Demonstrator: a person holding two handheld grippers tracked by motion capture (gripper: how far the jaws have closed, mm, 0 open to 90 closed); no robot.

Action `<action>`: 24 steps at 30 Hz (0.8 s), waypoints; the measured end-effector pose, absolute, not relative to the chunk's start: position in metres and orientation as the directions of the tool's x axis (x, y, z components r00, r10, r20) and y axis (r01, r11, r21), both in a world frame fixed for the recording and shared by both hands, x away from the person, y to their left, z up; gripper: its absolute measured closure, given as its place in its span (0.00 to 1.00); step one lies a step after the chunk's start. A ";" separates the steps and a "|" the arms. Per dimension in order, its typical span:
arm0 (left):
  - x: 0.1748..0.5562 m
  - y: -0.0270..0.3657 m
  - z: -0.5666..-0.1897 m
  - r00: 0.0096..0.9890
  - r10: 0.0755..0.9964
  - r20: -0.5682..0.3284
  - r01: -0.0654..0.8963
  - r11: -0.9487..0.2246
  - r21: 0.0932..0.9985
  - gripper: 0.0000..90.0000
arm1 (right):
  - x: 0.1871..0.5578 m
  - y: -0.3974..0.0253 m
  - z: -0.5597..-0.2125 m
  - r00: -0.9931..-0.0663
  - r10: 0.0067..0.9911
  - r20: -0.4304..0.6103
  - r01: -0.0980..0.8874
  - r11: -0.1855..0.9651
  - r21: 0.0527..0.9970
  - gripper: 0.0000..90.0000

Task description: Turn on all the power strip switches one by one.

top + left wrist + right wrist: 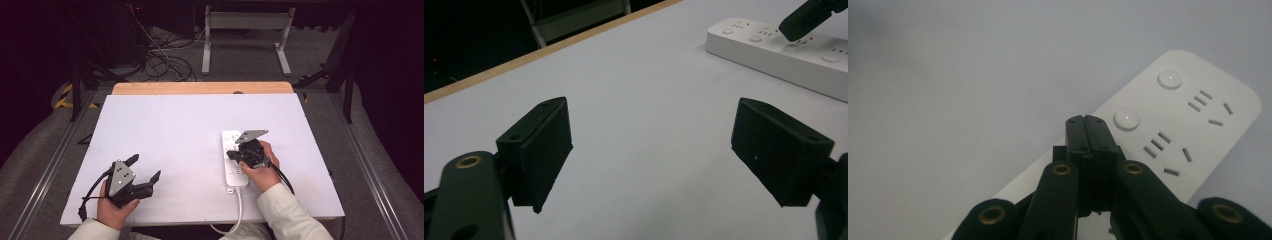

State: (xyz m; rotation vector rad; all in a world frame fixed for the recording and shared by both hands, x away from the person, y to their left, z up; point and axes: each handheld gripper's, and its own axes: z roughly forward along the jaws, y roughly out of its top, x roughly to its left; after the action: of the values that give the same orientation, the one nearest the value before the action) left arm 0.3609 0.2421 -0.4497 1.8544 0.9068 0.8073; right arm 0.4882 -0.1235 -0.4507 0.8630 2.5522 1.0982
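Power strip [234, 159] flat on tabletop [165, 130], right of centre. Right gripper [1089, 125] jaws together, tips over strip beside round button [1126, 119]. Left gripper [144, 175] jaws apart, idle, well apart from strip. Risk: off-centre press slips off button; unbraced strip slides.

A white-topped table [190, 125] has a bare wooden strip [200, 88] along its twelve o'clock edge. A white power strip [233, 159] lies flat on it toward four o'clock, its white cord [238, 210] running off the six o'clock edge.
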 end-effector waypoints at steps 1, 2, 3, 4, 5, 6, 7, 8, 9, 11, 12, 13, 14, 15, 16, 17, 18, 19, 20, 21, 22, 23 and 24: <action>0.361 0.242 -0.450 0.520 0.838 0.161 0.258 -0.335 0.906 0.19 | 0.488 -0.123 -0.451 -0.800 0.600 0.019 0.427 0.545 0.722 1.00; 0.361 0.242 -0.450 0.520 0.837 0.167 0.256 -0.340 0.905 0.19 | 0.486 -0.125 -0.450 -0.800 0.599 0.019 0.423 0.541 0.727 1.00; 0.361 0.242 -0.450 0.520 0.838 0.166 0.257 -0.339 0.905 0.19 | 0.486 -0.125 -0.450 -0.800 0.599 0.019 0.423 0.541 0.727 1.00; 0.361 0.242 -0.450 0.520 0.838 0.167 0.256 -0.339 0.905 0.19 | 0.485 -0.126 -0.450 -0.799 0.600 0.020 0.422 0.537 0.730 1.00; 0.361 0.242 -0.450 0.520 0.839 0.161 0.258 -0.334 0.907 0.19 | 0.485 -0.126 -0.450 -0.799 0.600 0.020 0.422 0.537 0.730 1.00; 0.361 0.242 -0.450 0.519 0.839 0.160 0.258 -0.333 0.907 0.19 | 0.484 -0.126 -0.450 -0.800 0.599 0.019 0.420 0.538 0.731 1.00; 0.361 0.242 -0.450 0.520 0.839 0.160 0.257 -0.333 0.907 0.19 | 0.483 -0.124 -0.451 -0.803 0.595 0.015 0.415 0.542 0.731 1.00; 0.361 0.242 -0.450 0.520 0.839 0.161 0.258 -0.334 0.907 0.19 | 0.483 -0.124 -0.451 -0.803 0.595 0.015 0.415 0.542 0.731 1.00; 0.361 0.242 -0.450 0.520 0.838 0.167 0.256 -0.339 0.905 0.19 | 0.482 -0.123 -0.452 -0.805 0.593 0.011 0.413 0.547 0.728 1.00; 0.361 0.243 -0.450 0.521 0.837 0.166 0.256 -0.339 0.905 0.19 | 0.482 -0.123 -0.453 -0.804 0.595 0.010 0.415 0.547 0.727 1.00; 0.361 0.243 -0.450 0.521 0.837 0.165 0.257 -0.338 0.905 0.19 | 0.482 -0.123 -0.453 -0.804 0.595 0.010 0.415 0.547 0.727 1.00; 0.361 0.243 -0.450 0.521 0.837 0.165 0.256 -0.338 0.905 0.19 | 0.483 -0.122 -0.454 -0.804 0.594 0.009 0.415 0.550 0.725 1.00; 0.361 0.242 -0.450 0.521 0.838 0.160 0.258 -0.334 0.906 0.19 | 0.483 -0.122 -0.454 -0.804 0.594 0.009 0.415 0.550 0.725 1.00; 0.361 0.243 -0.450 0.521 0.837 0.165 0.256 -0.338 0.905 0.19 | 0.483 -0.122 -0.454 -0.805 0.594 0.008 0.414 0.552 0.724 1.00; 0.361 0.243 -0.450 0.521 0.837 0.165 0.256 -0.338 0.905 0.19 | 0.483 -0.122 -0.455 -0.804 0.595 0.003 0.415 0.556 0.720 1.00; 0.361 0.243 -0.450 0.521 0.837 0.166 0.256 -0.339 0.905 0.19 | 0.483 -0.122 -0.456 -0.803 0.595 0.002 0.414 0.556 0.721 1.00; 0.361 0.243 -0.450 0.521 0.837 0.166 0.256 -0.339 0.905 0.19 | 0.483 -0.122 -0.456 -0.803 0.596 0.002 0.413 0.555 0.722 1.00; 0.361 0.243 -0.450 0.522 0.837 0.166 0.256 -0.339 0.905 0.19 | 0.483 -0.122 -0.456 -0.803 0.596 0.000 0.412 0.556 0.722 1.00; 0.361 0.243 -0.450 0.522 0.837 0.166 0.256 -0.339 0.905 0.19 | 0.483 -0.122 -0.456 -0.804 0.595 -0.003 0.410 0.557 0.723 1.00; 0.361 0.243 -0.450 0.522 0.837 0.166 0.256 -0.339 0.905 0.19 | 0.483 -0.122 -0.456 -0.802 0.597 -0.007 0.408 0.557 0.723 1.00; 0.361 0.243 -0.450 0.521 0.837 0.166 0.256 -0.339 0.905 0.19 | 0.483 -0.122 -0.456 -0.801 0.599 -0.009 0.408 0.556 0.724 1.00; 0.361 0.243 -0.450 0.521 0.837 0.167 0.256 -0.339 0.905 0.19 | 0.482 -0.121 -0.456 -0.802 0.597 -0.014 0.404 0.559 0.725 1.00; 0.361 0.243 -0.450 0.521 0.837 0.168 0.255 -0.340 0.905 0.19 | 0.482 -0.121 -0.456 -0.802 0.597 -0.014 0.404 0.559 0.725 1.00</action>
State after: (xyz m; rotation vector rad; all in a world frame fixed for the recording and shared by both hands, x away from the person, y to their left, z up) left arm 0.3610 0.2426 -0.4496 1.8597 0.9018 0.8112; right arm 0.4821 -0.1213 -0.4562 0.8326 2.5365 1.0810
